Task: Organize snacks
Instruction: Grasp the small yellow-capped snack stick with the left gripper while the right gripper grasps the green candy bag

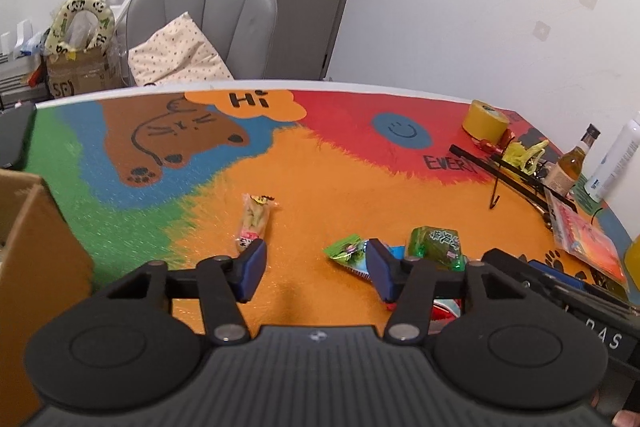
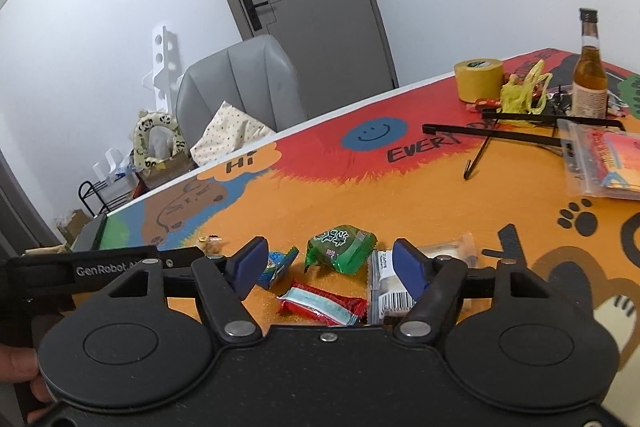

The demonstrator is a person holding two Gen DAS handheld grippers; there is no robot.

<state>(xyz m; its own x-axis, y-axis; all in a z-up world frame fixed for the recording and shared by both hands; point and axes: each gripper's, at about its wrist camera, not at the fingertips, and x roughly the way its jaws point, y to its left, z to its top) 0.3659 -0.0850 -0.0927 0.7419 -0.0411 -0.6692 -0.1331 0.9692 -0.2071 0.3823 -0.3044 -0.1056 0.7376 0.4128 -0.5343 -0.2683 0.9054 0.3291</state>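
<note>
In the left wrist view my left gripper (image 1: 315, 259) is open over bare orange table, with nothing between its blue pads. A long pack of yellow sticks (image 1: 256, 219) lies just beyond its left fingertip. A small green and blue pack (image 1: 346, 251) and a green packet (image 1: 438, 241) lie by its right fingertip. My right gripper (image 2: 330, 259) is open too. A red packet (image 2: 322, 305) lies on the table between its fingers, untouched, with the green packet (image 2: 340, 247) just beyond. A white barcoded pack (image 2: 390, 291) is partly hidden behind the right finger.
An open cardboard box (image 1: 32, 247) stands at the table's left edge. At the far right are a yellow tape roll (image 2: 478, 79), a glass bottle (image 2: 589, 75), a black hanger (image 2: 492, 135) and a clear zip bag (image 2: 604, 159). A grey chair (image 1: 208, 15) stands behind the table.
</note>
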